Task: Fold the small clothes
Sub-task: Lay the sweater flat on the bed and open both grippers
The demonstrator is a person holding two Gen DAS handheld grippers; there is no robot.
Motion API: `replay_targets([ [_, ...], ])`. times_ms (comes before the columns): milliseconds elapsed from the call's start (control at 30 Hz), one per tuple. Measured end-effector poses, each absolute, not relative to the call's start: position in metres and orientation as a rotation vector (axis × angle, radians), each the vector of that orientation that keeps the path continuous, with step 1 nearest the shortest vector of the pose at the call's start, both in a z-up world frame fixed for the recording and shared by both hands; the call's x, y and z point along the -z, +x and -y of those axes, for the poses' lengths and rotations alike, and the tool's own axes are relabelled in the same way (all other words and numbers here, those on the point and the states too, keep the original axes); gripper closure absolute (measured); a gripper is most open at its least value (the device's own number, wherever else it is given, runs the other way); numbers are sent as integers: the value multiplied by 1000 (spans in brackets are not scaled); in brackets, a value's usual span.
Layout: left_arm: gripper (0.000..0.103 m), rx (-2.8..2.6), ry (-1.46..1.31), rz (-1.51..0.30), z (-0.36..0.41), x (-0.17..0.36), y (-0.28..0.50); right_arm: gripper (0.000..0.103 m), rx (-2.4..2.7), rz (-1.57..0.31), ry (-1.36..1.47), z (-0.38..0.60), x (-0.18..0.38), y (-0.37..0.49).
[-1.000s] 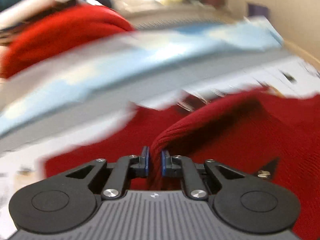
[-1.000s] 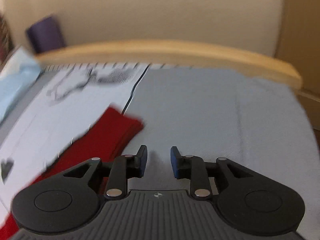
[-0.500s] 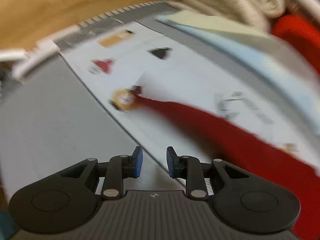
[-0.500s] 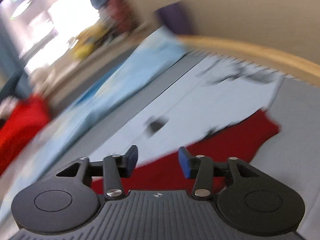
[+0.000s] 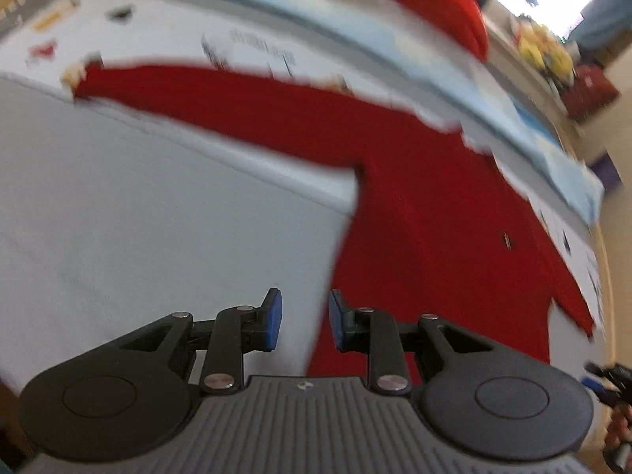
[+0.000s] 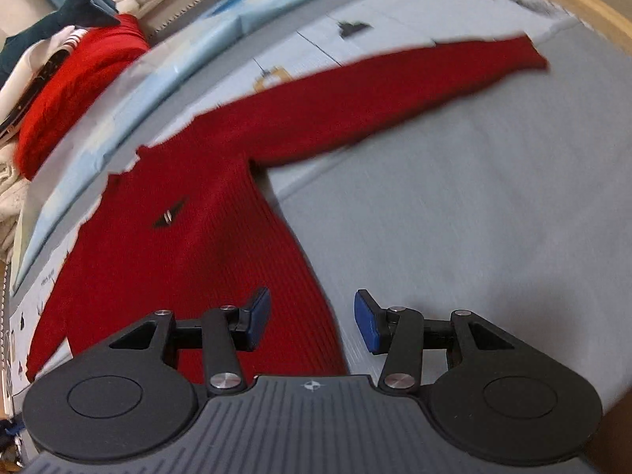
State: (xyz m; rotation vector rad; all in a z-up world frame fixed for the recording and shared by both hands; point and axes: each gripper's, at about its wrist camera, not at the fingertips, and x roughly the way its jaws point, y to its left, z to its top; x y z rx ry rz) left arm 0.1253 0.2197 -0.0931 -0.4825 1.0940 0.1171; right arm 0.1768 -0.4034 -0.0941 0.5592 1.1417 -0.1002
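1. Your left gripper (image 5: 302,322) stands with its jaws a little apart and nothing between them; they have just been opening. The blue pads (image 5: 272,318) hang above the grey sheet (image 5: 138,217), right at the side edge of the red sweater (image 5: 426,229).
2. Your right gripper (image 6: 312,322) stands wider, its jaws having just been opening too, and it grips nothing. Its left pad sits over the sweater's (image 6: 189,237) lower body, its right pad over bare grey sheet (image 6: 474,205).
3. The red sweater lies spread flat on the bed, front up, a small dark emblem (image 6: 170,213) on the chest. Its body rests mostly on the grey sheet; the neck and shoulders reach onto the white printed cloth (image 6: 300,49) beyond it.
4. In the right wrist view one sleeve (image 6: 395,94) stretches out straight towards the wooden bed edge (image 6: 584,12), its cuff ending short of it. In the left wrist view the other sleeve (image 5: 221,98) runs out the opposite way across the white cloth.
5. A pale blue cloth (image 6: 166,67) lies along the far side of the printed one.
6. Past it sits a pile with another red garment (image 6: 75,83) and cream knitwear (image 6: 12,181), well apart from your sweater.
7. Both views are blurred.
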Motion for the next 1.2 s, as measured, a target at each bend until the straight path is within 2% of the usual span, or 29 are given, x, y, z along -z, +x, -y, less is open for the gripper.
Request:
replay_targets([
  [167, 76, -69, -406, -1137, -198, 110, 98, 55, 104, -1238, 497, 390, 127, 138],
  [367, 75, -111, -347, -1132, -199, 115, 95, 55, 73, -1328, 209, 366, 154, 142],
  [600, 73, -97, -269, -1145, -196, 120, 104, 55, -248, -1202, 260, 314, 133, 150],
  [967, 72, -74, -221, -1151, -184, 124, 111, 53, -263, -1238, 361, 300, 134, 169],
  [1033, 72, -72, -222, -1147, -183, 123, 111, 73, -249, -1234, 326, 295, 137, 167],
  [1067, 72, -73, -223, -1146, -184, 123, 110, 87, -241, -1226, 317, 297, 134, 166],
  [1200, 72, -70, -212, -1160, -184, 125, 109, 91, -188, -1205, 393, 329, 119, 159],
])
